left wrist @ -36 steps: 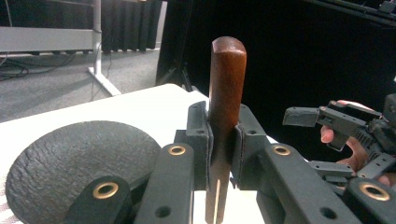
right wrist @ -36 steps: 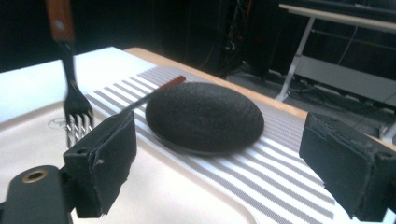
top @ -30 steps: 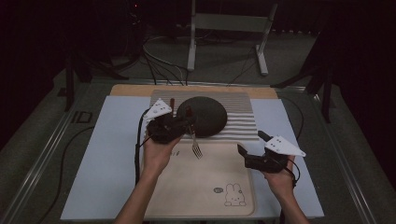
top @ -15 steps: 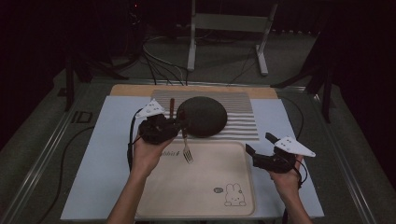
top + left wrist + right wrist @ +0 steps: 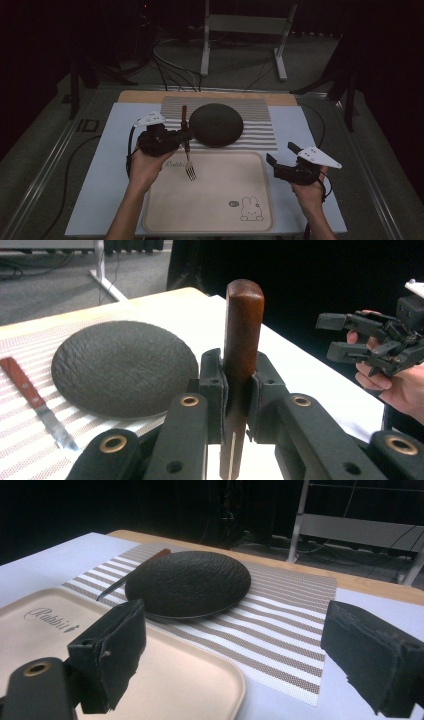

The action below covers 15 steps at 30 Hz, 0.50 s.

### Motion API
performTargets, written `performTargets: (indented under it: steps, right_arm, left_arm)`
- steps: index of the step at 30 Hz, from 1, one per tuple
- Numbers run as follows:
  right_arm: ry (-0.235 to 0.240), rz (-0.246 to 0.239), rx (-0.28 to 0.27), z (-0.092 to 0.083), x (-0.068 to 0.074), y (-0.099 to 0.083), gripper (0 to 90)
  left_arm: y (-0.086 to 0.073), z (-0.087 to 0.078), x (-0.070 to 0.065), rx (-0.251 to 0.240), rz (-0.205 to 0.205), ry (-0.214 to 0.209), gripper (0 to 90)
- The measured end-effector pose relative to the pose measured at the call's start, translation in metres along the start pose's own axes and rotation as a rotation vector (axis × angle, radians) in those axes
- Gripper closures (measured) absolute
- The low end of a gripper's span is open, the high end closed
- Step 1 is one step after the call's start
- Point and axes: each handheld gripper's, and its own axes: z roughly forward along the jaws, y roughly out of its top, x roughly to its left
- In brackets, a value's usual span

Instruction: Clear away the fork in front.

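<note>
The wooden-handled steel fork (image 5: 187,150) sits clamped by its handle between the closed pads of your left gripper (image 5: 176,139), tines hanging down over the top-left corner of the beige plastic rabbit-print tray (image 5: 210,220); it has drifted left from beside the dark textured round plate (image 5: 216,124) since a second ago. That reads as you carrying it to the plate's left side on the striped placemat (image 5: 260,131). Your right gripper (image 5: 280,160) waits with jaws wide apart and empty at the tray's right edge.
</note>
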Motion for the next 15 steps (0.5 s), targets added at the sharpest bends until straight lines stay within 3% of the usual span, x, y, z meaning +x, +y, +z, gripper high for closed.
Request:
performTargets:
  steps: [15]
  right_arm:
    - [-0.011,-0.001,0.000,-0.002,-0.003,0.000,11.0]
  left_arm:
    - [-0.015,-0.014,0.013,0.042,-0.034,-0.004,80.1]
